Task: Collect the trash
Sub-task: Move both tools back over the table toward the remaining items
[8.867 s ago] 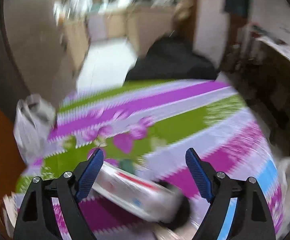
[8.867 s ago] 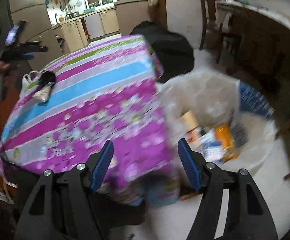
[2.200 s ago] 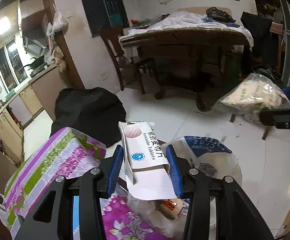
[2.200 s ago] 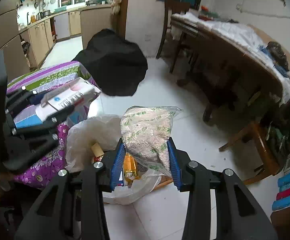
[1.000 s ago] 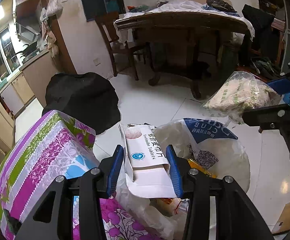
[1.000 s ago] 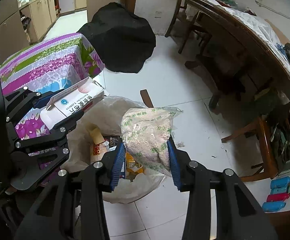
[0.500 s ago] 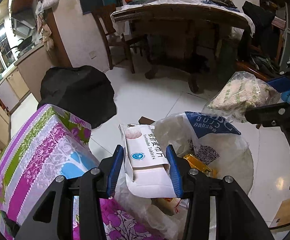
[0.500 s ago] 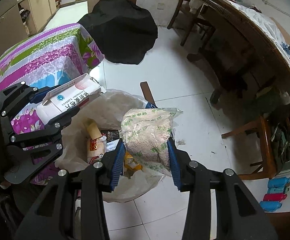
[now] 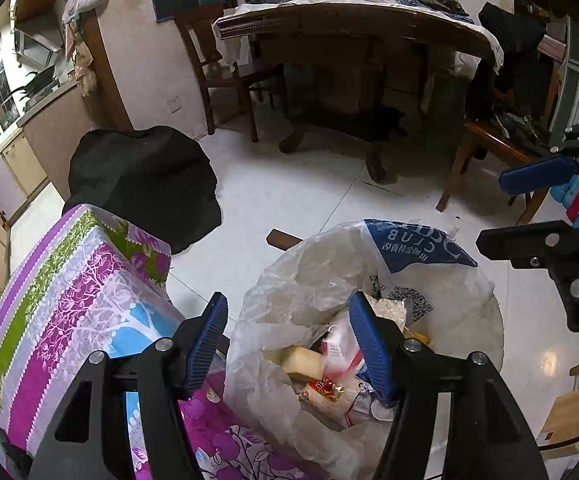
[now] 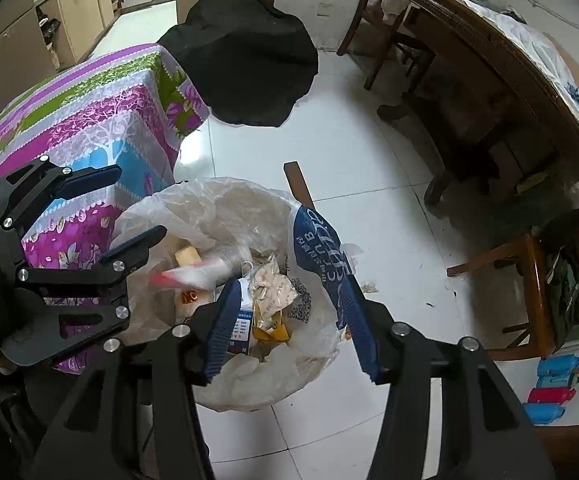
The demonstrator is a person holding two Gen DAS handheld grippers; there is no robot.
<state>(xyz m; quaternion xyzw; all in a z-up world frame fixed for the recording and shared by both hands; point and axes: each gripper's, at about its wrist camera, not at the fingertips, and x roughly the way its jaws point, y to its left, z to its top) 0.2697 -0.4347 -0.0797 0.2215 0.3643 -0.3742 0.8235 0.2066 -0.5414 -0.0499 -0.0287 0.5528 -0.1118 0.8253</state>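
Low in both frames, the left gripper (image 9: pixel 289 340) and right gripper (image 10: pixel 287 320) hover with jaws apart and empty over the trash-filled bag (image 10: pixel 225 208) beside the striped tablecloth (image 9: pixel 69 288).

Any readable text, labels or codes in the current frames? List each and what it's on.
"CLUB", upside down, on the blue panel of the trash bag; the larger letters and Chinese characters beside it are not legible.
QR code printed on the bag liner: not decodable.
Blue and white carton in the bag: print too small to read.
Red and white wrapper: lettering blurred.
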